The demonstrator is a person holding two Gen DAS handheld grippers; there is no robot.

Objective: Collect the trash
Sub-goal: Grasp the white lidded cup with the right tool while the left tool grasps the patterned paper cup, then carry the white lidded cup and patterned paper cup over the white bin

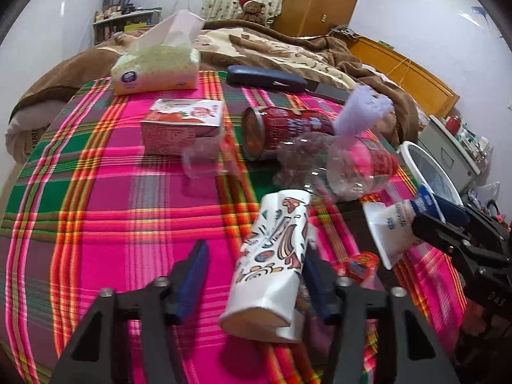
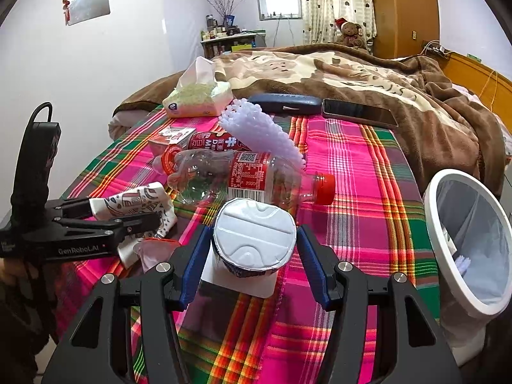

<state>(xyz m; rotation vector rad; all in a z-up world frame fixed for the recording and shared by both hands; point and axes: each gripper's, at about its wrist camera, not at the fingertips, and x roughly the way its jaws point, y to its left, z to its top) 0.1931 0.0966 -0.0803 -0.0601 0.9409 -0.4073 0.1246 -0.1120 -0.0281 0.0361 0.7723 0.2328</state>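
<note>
A crushed paper cup (image 1: 272, 256) with cartoon print lies tilted between the fingers of my left gripper (image 1: 254, 249). It leans on the right pad, and a gap shows at the left pad, so the gripper is open. The right wrist view shows the same cup (image 2: 134, 204) inside the left gripper (image 2: 124, 211). My right gripper (image 2: 252, 228) is shut on a white yogurt cup (image 2: 254, 240) with a foil lid. A clear cola bottle (image 2: 243, 176) with a red cap, a red drink can (image 1: 281, 128) and a pale purple foam net (image 2: 259, 131) lie further back on the plaid cloth.
A white-rimmed bin (image 2: 436, 240) with a liner stands at the table's right edge. A tissue pack (image 1: 156, 64), a small carton (image 1: 182, 124), a dark glasses case (image 1: 265, 78) and a phone (image 2: 358, 113) lie at the back. A red wrapper (image 1: 358, 265) is between the grippers. A bed is behind.
</note>
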